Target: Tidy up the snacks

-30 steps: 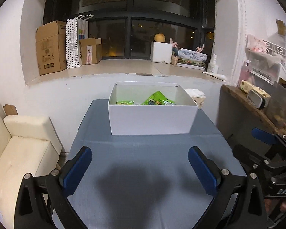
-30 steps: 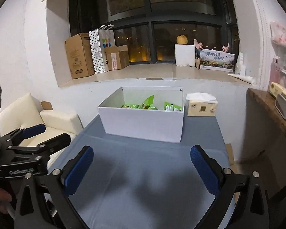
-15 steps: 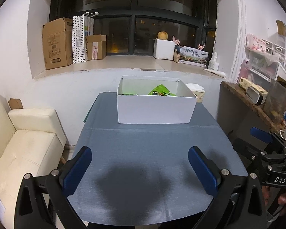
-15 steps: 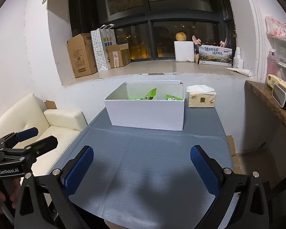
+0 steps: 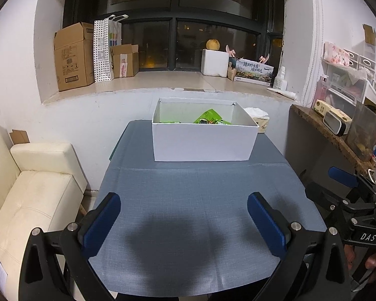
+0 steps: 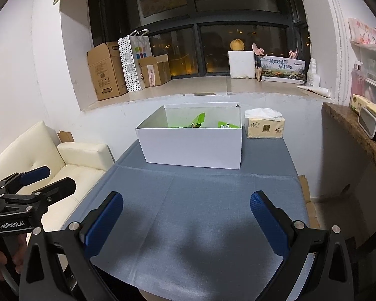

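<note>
Both grippers hang over the near edge of the counter, jaws spread wide and empty: left gripper, right gripper. At twelve o'clock sits the white box, green snack packets poking up inside (labels unreadable). A tissue box stands just beside it at two o'clock.

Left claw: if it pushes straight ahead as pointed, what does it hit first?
Probably the near wall of the white box. The left claw is open and empty over bare blue tablecloth; nothing lies between, though its height is uncertain.
</note>
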